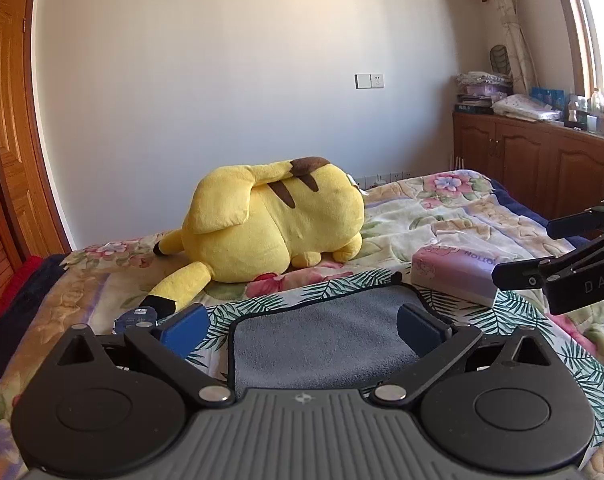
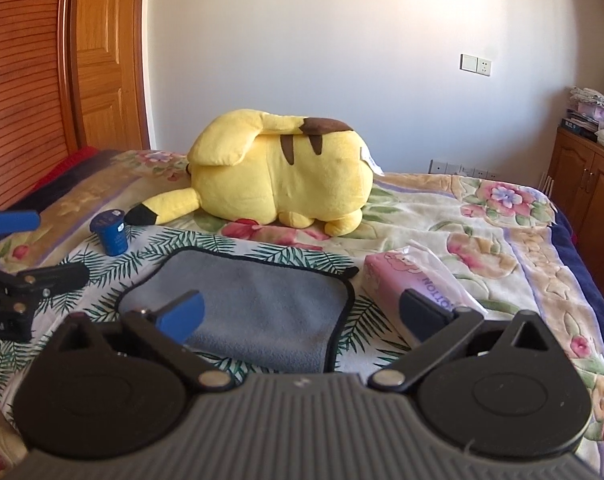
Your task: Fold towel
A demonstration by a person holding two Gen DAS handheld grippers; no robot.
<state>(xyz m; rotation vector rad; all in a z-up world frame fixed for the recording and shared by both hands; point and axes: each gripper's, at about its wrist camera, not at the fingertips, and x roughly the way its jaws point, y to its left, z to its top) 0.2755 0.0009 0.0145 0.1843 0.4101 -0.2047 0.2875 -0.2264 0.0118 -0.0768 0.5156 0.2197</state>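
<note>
Both jaws spread, holding nothing: left gripper (image 1: 302, 326) and right gripper (image 2: 302, 316) hover over the near edge of the grey black-trimmed microfibre towel (image 2: 257, 304), flat on the palm-print cloth (image 2: 261, 250). Pinch near corners squarely, carry toward the far edge, clear of the pink tissue pack (image 2: 418, 284), blue cylindrical canister (image 2: 110, 231) and, farther back, yellow plush toy (image 2: 281, 172).

- Yellow plush toy (image 2: 279, 172): lying on its side toward the far edge of the bed (image 2: 482, 216), black-tipped ear pointing to the left edge.
- Blue cylindrical container (image 2: 110, 232): upright, just beside the ear tip.
- Pink tissue pack (image 2: 416, 284): on the leaf-print cloth (image 2: 261, 250), toward the right edge.
- Wooden door (image 2: 101, 56): beyond the far left corner.
- Wooden cabinet (image 1: 542, 160): beyond the right edge, linens stacked on top.
</note>
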